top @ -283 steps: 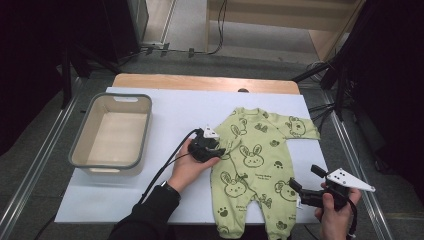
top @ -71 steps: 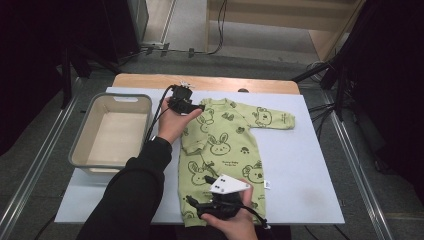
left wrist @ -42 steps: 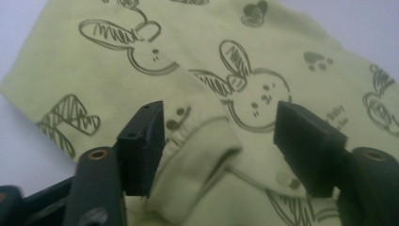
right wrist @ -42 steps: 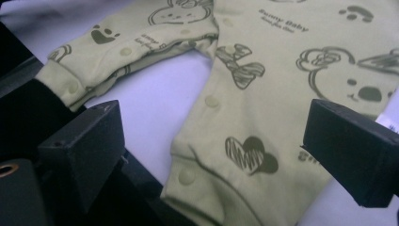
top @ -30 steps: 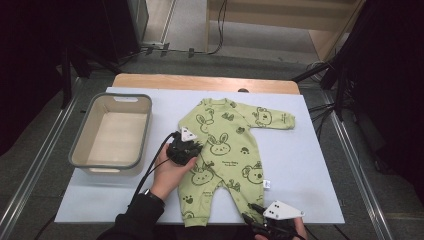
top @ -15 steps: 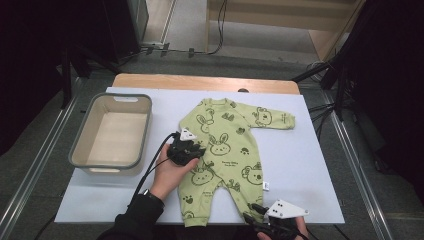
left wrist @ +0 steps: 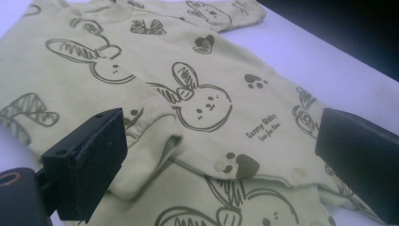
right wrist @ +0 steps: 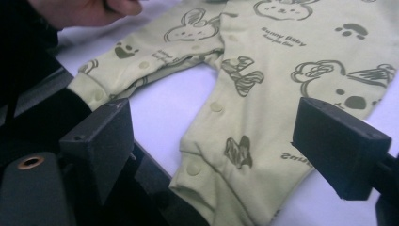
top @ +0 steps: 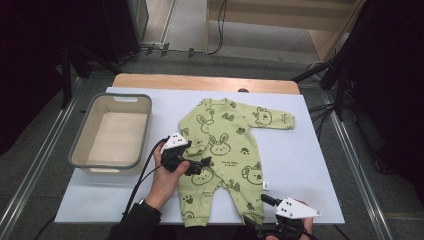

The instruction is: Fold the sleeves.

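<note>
A light green baby romper (top: 225,135) with bunny prints lies flat on the white sheet, one sleeve stretched out to the right. Its other sleeve (left wrist: 146,136) is folded in over the body. My left gripper (top: 202,166) hovers at that folded sleeve; its jaws have just been opening and now stand wide, pressing on nothing. In the left gripper view the cuff lies loose between the jaws of the left gripper (left wrist: 221,141). At the near edge my right gripper (top: 257,214) has also just been opening. It stands open around a leg cuff (right wrist: 197,174) without touching it.
A grey basin (top: 80,145) stands at the left of the white sheet (top: 310,150). A wooden table edge (top: 200,82) runs along the back. The table's front edge drops off just under the right gripper. The person's left hand (right wrist: 89,9) is beside the romper's other leg.
Both grippers' jaws have opened. The left one has let go of the folded sleeve and drawn back slightly toward the person; the right one has let go of the leg cuff.
</note>
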`<control>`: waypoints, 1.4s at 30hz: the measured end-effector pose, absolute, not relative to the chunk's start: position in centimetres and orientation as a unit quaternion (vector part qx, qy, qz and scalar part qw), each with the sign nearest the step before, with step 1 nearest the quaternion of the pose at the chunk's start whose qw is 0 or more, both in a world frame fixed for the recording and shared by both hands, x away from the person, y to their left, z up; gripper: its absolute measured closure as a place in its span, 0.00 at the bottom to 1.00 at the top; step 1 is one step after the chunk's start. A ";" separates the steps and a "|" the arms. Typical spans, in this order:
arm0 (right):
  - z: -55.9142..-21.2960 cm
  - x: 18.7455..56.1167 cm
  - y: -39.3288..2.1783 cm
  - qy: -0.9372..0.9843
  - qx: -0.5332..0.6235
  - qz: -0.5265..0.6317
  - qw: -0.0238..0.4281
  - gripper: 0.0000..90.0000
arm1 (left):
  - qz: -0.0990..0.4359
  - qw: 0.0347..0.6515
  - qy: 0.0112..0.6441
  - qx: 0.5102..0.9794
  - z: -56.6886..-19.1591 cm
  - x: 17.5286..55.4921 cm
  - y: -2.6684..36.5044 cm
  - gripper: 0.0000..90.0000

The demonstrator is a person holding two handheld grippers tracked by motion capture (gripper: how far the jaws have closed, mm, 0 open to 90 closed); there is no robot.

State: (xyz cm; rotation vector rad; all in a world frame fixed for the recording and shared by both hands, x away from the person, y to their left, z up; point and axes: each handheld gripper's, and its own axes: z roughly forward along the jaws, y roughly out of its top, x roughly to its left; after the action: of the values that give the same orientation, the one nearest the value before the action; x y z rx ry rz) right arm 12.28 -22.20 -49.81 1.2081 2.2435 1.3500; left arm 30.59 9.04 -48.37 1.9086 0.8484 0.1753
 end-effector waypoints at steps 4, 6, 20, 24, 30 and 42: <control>-49.5 12.5 -22.9 0.767 0.417 0.470 0.133 0.00 | 0.072 0.507 0.344 0.787 -47.9 29.5 10.2 0.00; -49.4 12.5 -23.1 0.763 0.421 0.471 0.135 0.00 | 0.082 0.506 0.343 0.787 -47.7 28.9 10.7 0.00; -48.8 13.8 -25.5 0.735 0.451 0.483 0.150 0.00 | 0.096 0.512 0.346 0.781 -48.1 24.9 14.3 0.00; -48.8 14.4 -26.4 0.727 0.464 0.483 0.153 0.00 | 0.097 0.520 0.345 0.775 -47.9 24.1 14.9 0.00; -48.7 15.2 -27.3 0.721 0.477 0.476 0.162 0.00 | 0.102 0.524 0.339 0.775 -47.6 23.1 15.2 0.00; -47.0 17.3 -28.3 0.708 0.486 0.478 0.186 0.00 | 0.110 0.525 0.338 0.773 -47.7 22.4 16.4 0.00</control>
State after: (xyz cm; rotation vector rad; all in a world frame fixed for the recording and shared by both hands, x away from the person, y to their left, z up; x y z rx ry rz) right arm 17.30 -28.35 -46.99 1.3688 1.9933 1.3460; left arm 22.40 16.37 -47.67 1.8492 0.8084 0.2625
